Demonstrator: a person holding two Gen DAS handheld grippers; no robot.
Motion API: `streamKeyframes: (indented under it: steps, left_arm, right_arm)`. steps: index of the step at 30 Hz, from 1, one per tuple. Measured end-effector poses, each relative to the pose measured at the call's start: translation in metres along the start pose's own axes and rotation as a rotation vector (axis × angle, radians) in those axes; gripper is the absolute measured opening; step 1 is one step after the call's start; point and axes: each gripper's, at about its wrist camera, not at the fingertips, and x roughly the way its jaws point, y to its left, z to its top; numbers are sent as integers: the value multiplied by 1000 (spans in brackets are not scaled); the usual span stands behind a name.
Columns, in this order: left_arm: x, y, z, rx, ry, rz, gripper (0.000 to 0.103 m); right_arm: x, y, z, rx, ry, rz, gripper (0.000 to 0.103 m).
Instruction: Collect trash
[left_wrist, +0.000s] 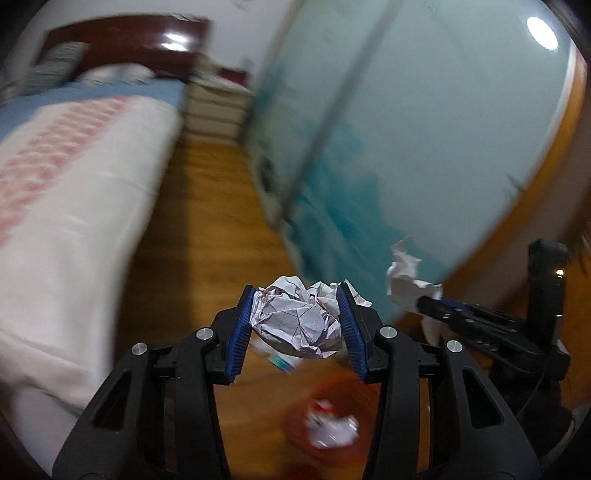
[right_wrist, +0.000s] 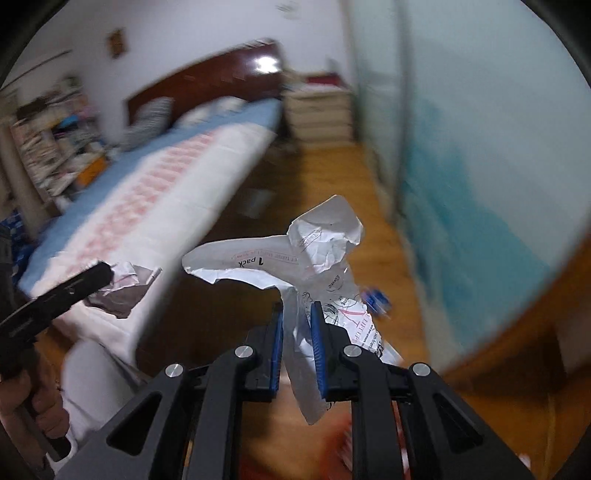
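Both hands carry trash toward the red bin (left_wrist: 325, 424) on the floor: left gripper (left_wrist: 295, 321) clamps a paper ball (left_wrist: 299, 317), right gripper (right_wrist: 297, 347) pinches a crumpled wrapper (right_wrist: 314, 258); next, position over the bin and release

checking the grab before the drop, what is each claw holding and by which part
Left claw clamps a crumpled paper ball across its middle. Right claw pinches a crumpled printed wrapper at its narrow lower part, the bulk sticking out above.

Two claws: left claw (left_wrist: 295, 317), right claw (right_wrist: 297, 347); two paper wads: crumpled ball (left_wrist: 295, 321), printed wrapper (right_wrist: 314, 258); one red bin (left_wrist: 325, 424).
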Motion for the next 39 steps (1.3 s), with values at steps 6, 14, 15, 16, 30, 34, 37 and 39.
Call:
streamKeyframes:
  steps: [6, 14, 15, 16, 30, 34, 37, 39]
  left_arm:
    - [99, -75, -45, 77, 278, -100, 45]
    - [201, -105, -113, 217, 592, -54, 45]
    - [206, -106, -118, 224, 612, -50, 45]
    - [210, -108, -123, 244, 631, -40, 45]
    - [235, -110, -144, 238, 723, 36, 55]
    - [231, -110, -142, 235, 716, 32, 57]
    - [227, -112, -139, 239, 697, 24, 57]
    - [223, -113, -136, 237, 677, 17, 57]
  right_arm:
    - [4, -127, -106, 242, 161, -119, 18]
    - [59, -191, -214, 424, 374, -111, 19]
    - [64, -188, -217, 425, 384, -106, 19]
    - [70, -189, -219, 422, 392, -107, 19]
    - [105, -155, -198, 425, 401, -171, 38]
    - [102, -153, -201, 445, 397, -188, 43]
    - [100, -151, -196, 444, 376, -197, 47]
    - [99, -150, -192, 440, 365, -198, 48]
